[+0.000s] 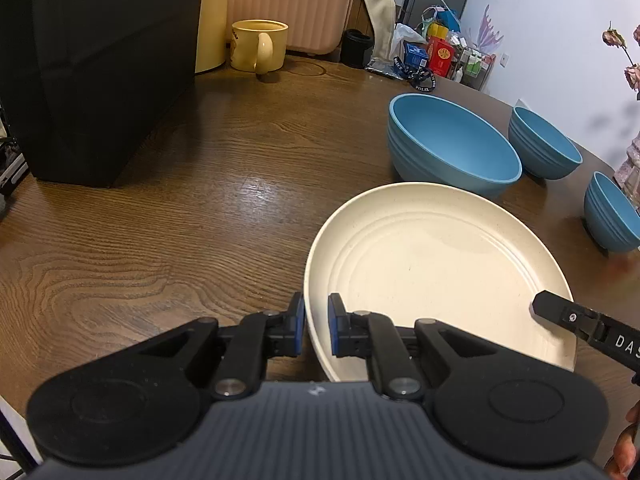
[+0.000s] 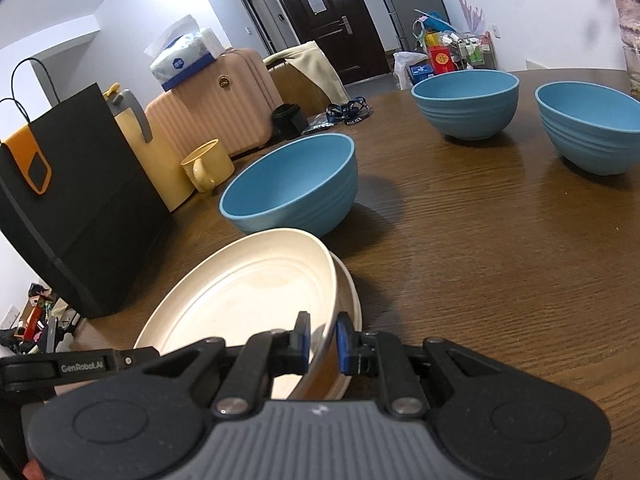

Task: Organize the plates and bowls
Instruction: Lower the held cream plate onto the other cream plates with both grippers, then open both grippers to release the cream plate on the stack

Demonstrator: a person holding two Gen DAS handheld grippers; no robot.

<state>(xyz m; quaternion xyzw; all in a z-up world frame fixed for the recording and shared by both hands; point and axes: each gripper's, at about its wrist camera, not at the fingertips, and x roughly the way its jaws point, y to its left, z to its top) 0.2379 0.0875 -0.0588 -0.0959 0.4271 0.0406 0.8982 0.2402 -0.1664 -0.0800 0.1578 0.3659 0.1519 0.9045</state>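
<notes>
The cream plate (image 1: 436,268) lies on the wooden table (image 1: 180,208), front-right of centre, and in the right wrist view we see it tilted, sitting on or over a second cream plate (image 2: 349,292) underneath. We can't tell if the top one's fully seated or lifted off.

Both grippers straddle its rim from opposite sides. The left gripper (image 1: 316,322) has the rim running btw its blue pads (image 1: 333,320), fingers narrow w/ a thin gap; we judge it's not pinching yet. The right gripper (image 2: 322,340) is the same: fingers narrow, rim edge in the slot, contact unclear. The rim runs roughly fore-aft thru each slot, so the coming move turns on closing straight across that edge. Neither hand is nearer; both are already at the plate.

Outward: the large blue bowl (image 1: 452,148) stands just beyond the plate's far edge, very near, touching or not we can't say. Two smaller blue bowls (image 2: 466,98) (image 2: 588,126) sit well apart to the right. A yellow mug (image 1: 259,45), black bag (image 1: 96,64) and pink suitcase (image 1: 288,0) stand at the far left.

The big bowl is what's in the way if the plate slides forward; lifting up first looks safer to us.
</notes>
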